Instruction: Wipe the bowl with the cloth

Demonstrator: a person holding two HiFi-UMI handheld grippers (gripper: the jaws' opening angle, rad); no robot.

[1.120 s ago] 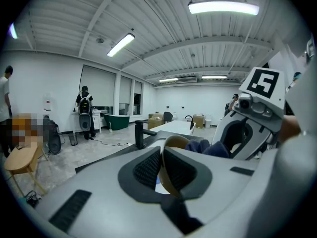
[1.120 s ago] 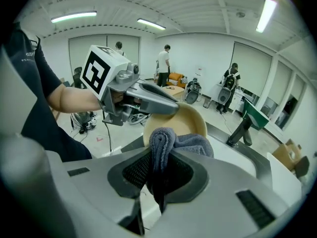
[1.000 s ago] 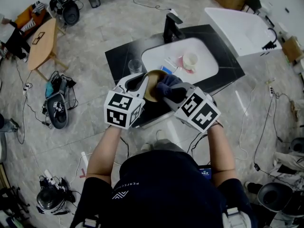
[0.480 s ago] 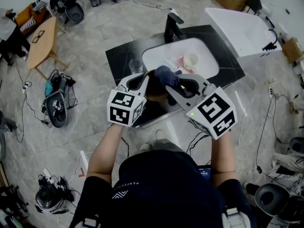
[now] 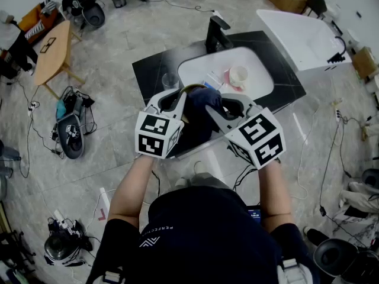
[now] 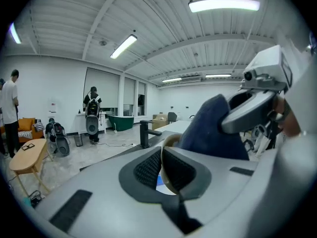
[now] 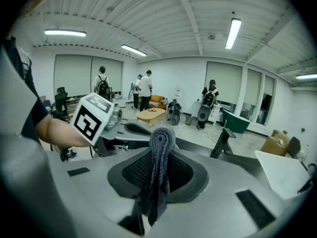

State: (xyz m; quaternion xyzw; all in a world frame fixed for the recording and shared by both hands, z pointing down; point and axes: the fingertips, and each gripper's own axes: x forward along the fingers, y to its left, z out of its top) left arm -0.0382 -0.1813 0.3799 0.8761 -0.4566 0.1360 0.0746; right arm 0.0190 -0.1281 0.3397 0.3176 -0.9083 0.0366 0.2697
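Note:
My left gripper (image 5: 176,97) is shut on the rim of a tan bowl (image 6: 167,142), held on edge above the black counter. In the head view the bowl is almost fully hidden behind a dark blue cloth (image 5: 204,99). My right gripper (image 5: 221,106) is shut on that cloth and presses it against the bowl from the right. In the right gripper view the cloth (image 7: 159,152) hangs folded between the jaws, with the left gripper's marker cube (image 7: 93,118) just behind it. The left gripper view shows the cloth (image 6: 213,130) bunched against the bowl.
Beyond the grippers a white sink basin (image 5: 251,64) is set in the black counter (image 5: 154,67), with a black faucet (image 5: 215,33) behind it. A white cup (image 5: 237,74) sits in the basin. A clear glass (image 5: 170,80) stands on the counter by the sink's left edge.
The right gripper has carried the cloth up and to the left across the bowl, which now hides behind it. The left gripper has barely moved.

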